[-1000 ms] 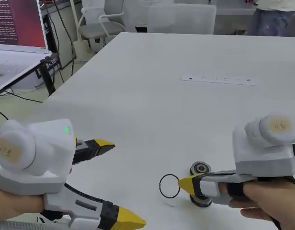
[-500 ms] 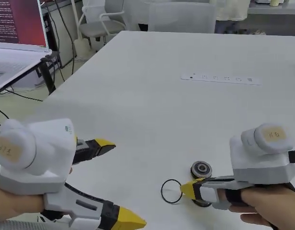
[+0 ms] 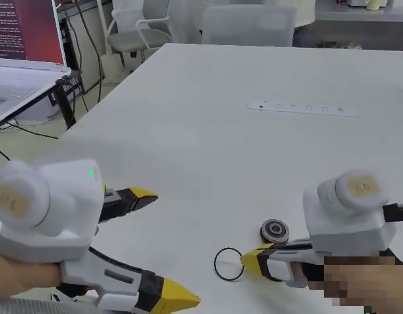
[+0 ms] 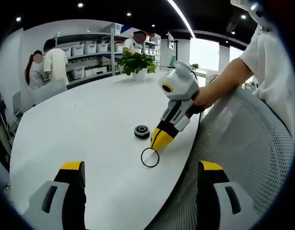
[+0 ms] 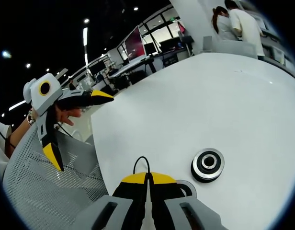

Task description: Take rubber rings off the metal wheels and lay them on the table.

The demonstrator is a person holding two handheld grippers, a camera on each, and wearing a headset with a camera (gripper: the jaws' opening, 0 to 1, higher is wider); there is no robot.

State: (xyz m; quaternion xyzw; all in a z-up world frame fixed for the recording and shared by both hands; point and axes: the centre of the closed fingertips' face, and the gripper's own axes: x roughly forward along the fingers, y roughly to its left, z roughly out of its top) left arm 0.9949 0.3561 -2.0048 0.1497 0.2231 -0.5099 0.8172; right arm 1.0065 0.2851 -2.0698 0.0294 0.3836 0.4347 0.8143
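Right gripper view, jaws: right gripper (image 5: 148,178) is clenched, yellow tips pressed flat together with no gap.
Grasp: near edge of the rubber ring (image 3: 227,264) runs into the seam of the tips and looks pinched there. The rest of the loop lies flat on the table (image 3: 208,137) ahead of the tips.
Ring, handling: thin black loop, judged very light, soft and floppy. It may cling to the pads or spring aside on release. Best taken across the cord at one edge, as here, and laid flat before the jaws part.
Clad wheel: metal wheel (image 5: 208,164) lies flat just right of the jaws, apart from them. A black band sits round its rim, so its ring is judged not yet off.
Wheel, handling: small, dense and smooth, judged apt to skate on the tabletop. Pin it at hub or rim with one gripper and pick at the band's outer edge with the other.
Second wheel (image 5: 188,186): half hidden under the right jaw; cannot tell whether it is bare.
Left gripper (image 3: 163,248): splayed wide with nothing between the jaws, held at the near table edge, well apart from the ring.
Beyond: power strip (image 3: 299,108) far across the table; mesh chair back (image 4: 233,143) at the near edge.
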